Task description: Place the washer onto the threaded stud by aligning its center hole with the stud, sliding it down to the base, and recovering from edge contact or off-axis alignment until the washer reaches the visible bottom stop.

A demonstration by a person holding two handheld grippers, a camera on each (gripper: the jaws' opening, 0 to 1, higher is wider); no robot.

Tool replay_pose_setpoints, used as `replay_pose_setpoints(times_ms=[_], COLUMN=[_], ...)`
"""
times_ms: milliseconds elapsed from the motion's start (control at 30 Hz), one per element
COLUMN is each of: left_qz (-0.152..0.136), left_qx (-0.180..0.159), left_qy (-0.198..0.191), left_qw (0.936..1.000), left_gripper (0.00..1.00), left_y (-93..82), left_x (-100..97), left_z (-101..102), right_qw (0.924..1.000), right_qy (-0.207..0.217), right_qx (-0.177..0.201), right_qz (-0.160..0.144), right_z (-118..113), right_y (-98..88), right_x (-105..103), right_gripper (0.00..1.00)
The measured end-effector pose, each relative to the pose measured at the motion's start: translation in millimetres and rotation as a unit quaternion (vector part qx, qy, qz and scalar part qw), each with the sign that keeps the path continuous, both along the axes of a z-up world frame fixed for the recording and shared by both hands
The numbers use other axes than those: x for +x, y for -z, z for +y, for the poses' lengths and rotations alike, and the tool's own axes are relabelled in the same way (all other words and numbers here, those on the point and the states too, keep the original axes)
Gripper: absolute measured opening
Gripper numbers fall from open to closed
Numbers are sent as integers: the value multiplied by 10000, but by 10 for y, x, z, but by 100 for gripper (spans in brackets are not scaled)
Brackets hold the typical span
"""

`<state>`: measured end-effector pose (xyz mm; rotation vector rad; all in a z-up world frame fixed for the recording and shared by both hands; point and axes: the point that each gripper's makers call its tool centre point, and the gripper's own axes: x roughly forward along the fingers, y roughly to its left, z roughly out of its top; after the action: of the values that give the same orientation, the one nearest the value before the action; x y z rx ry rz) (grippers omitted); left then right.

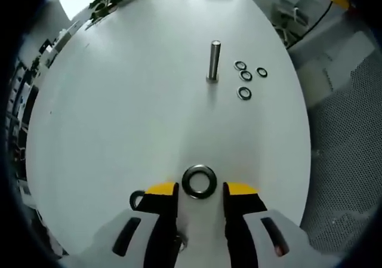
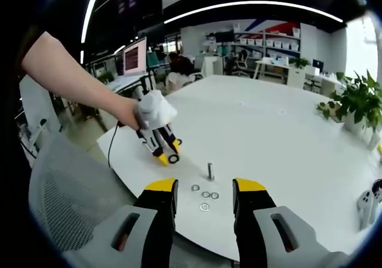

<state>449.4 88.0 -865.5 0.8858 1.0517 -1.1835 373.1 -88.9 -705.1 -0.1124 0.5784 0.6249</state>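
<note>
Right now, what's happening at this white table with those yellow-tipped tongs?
A person is working with two hand-held grippers on a round white table. The left gripper sits low on the tabletop, jaws open on either side of a dark metal ring washer not yet gripped. The upright threaded metal stud is bare, with four small spare washers lying beside it. The right gripper hovers open, back from the table edge.

The left gripper view sits low and close over the white table [image 1: 119, 119], facing across it toward the upright stud [image 1: 213, 60] and the loose washers [image 1: 244, 75] beside it. The right gripper view looks from off the table's near edge, farther back and higher, sharing the stud [image 2: 210, 171], washers [image 2: 205, 194] and the left gripper [image 2: 168, 157].
</note>
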Motion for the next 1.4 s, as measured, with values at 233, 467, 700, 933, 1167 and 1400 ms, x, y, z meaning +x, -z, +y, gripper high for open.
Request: replay_pose_setpoints(times_ms=[233,467,700,933,1167,1400], left_qz=[13,25,45,26,64,43], left_qx=[59,77,186,240,286,321], left_qy=[173,191,186,122,13,73], left_qw=[9998,9998,9996,9996,9996,9994], left_gripper=[21,21,21,20,20,19], left_y=[-1,3,9,-2,-5,-9], left_x=[-5,-1,-3,-14,-31,-64], left_z=[-53,-47,-54,-59,-59,-45], right_qw=[10000,10000,10000,10000,10000,10000], right_qy=[4,26,15,6,-9,-7], right_qx=[0,14,22,24,36,54], right_qz=[11,17,18,22,25,24], right_z=[-4,-10,-8,-8,-3,0], right_y=[5,2,4,2,2,-1], right_x=[1,4,6,3,2,1], right_gripper=[39,39,39,39,39,39])
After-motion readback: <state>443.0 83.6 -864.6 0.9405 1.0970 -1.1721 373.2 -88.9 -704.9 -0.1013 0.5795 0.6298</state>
